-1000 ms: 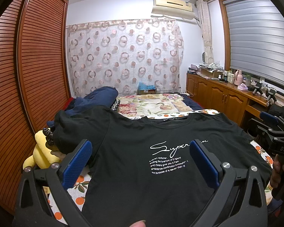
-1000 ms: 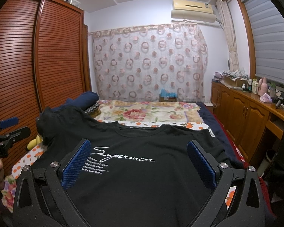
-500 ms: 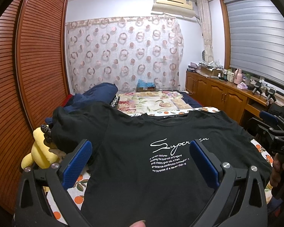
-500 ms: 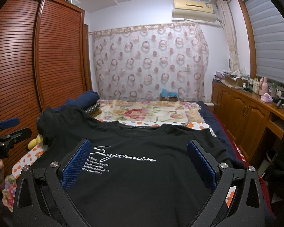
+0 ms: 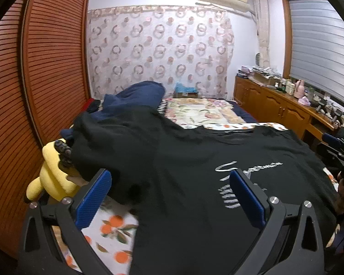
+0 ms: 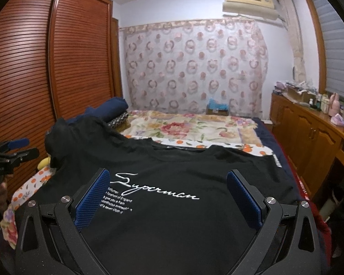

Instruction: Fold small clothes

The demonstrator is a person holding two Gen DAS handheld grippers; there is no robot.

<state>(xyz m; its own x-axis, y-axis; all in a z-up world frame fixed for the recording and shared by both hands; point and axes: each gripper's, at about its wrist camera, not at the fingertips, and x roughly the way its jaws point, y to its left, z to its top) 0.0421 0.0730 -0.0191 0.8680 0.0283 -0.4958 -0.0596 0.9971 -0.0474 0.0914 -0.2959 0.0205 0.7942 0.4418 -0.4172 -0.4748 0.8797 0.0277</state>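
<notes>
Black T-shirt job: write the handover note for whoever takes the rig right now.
Left gripper: open, empty, above the shirt's left side.
Right gripper: open, empty, above the chest print.
Black T-shirt: spread face up on the bed, its left sleeve draped over a yellow plush toy.
Done: shirt laid out.
Left: every fold; none made yet.

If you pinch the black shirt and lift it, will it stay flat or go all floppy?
Probably floppy: the shirt already drapes and wrinkles over the bed. It likely sags below an open gripper's pinch, and looks light.
</notes>
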